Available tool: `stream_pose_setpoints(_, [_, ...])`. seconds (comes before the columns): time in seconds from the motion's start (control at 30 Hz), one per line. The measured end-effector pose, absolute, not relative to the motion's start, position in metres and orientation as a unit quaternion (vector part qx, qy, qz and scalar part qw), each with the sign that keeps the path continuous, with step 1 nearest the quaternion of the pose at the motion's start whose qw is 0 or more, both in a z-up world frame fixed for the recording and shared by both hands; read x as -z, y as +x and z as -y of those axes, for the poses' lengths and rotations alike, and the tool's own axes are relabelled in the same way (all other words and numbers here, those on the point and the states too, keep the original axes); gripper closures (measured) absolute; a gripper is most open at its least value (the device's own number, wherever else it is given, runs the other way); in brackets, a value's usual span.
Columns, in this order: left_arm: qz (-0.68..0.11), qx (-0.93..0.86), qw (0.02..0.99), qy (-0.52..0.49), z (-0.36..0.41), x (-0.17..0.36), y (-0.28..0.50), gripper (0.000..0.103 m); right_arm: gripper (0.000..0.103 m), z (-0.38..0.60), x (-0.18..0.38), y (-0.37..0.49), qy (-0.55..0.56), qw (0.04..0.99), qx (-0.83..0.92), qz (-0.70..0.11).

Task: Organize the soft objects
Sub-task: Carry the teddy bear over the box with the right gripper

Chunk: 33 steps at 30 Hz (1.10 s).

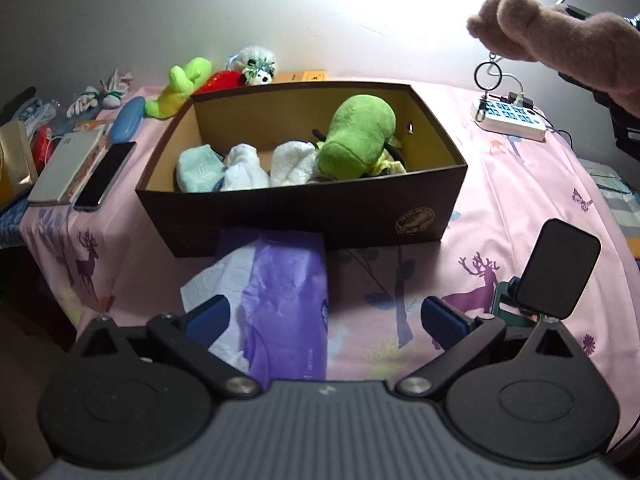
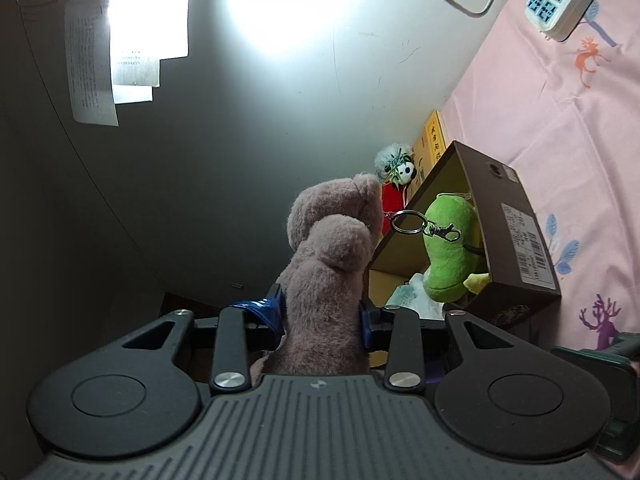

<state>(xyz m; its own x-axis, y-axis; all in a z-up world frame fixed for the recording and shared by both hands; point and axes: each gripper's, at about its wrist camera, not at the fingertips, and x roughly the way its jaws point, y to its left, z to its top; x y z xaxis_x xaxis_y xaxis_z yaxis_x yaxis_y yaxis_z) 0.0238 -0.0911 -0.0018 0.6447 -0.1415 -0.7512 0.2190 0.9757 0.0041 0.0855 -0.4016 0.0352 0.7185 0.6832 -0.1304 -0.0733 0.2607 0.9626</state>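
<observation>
A dark brown cardboard box point(image 1: 304, 208) stands open on the pink cloth. Inside lie a green plush point(image 1: 358, 136) and several pale rolled cloths point(image 1: 244, 166). My right gripper point(image 2: 323, 320) is shut on a pinkish-brown plush bear point(image 2: 334, 248) with a key ring point(image 2: 408, 222) dangling from its head. In the left wrist view the bear point(image 1: 532, 26) hangs high at the right, above the table. My left gripper point(image 1: 326, 318) is open over a purple tissue pack point(image 1: 280, 296) in front of the box. A lime plush point(image 1: 182, 84), a red plush point(image 1: 222, 80) and a panda plush point(image 1: 256, 66) lie behind the box.
A white power strip point(image 1: 510, 116) lies at the back right. A phone point(image 1: 106, 176), a notebook point(image 1: 64, 168) and a blue case point(image 1: 126, 118) sit at the left. A black phone stand point(image 1: 556, 276) rises at the near right. The wall is close behind.
</observation>
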Motion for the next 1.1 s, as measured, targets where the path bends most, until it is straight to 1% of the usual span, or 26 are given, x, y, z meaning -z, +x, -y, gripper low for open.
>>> stream_pose_setpoints(0.17, [-0.407, 0.095, 0.908, 0.032, 0.061, 0.002, 0.034, 0.002, 0.084, 0.354, -0.036, 0.125, 0.531, 0.749, -0.256, -0.302])
stream_pose_setpoints(0.6, [-0.415, 0.091, 0.905, 0.007, -0.012, 0.014, 0.072, 0.002, 0.084, 0.258, 0.001, 0.227, 0.484, 0.764, -0.191, -0.381])
stream_pose_setpoints(0.83, [-0.421, 0.093, 0.902, -0.004, -0.036, 0.020, 0.096, 0.002, 0.084, 0.225, 0.020, 0.258, 0.422, 0.800, -0.138, -0.404])
stream_pose_setpoints(1.0, [-0.429, 0.102, 0.897, -0.007, -0.045, 0.026, 0.111, 0.002, 0.084, 0.210, 0.039, 0.269, 0.404, 0.795, -0.117, -0.437])
stream_pose_setpoints(1.1, [-0.434, 0.108, 0.894, -0.009, -0.046, 0.029, 0.118, 0.002, 0.084, 0.199, 0.043, 0.275, 0.396, 0.796, -0.116, -0.443])
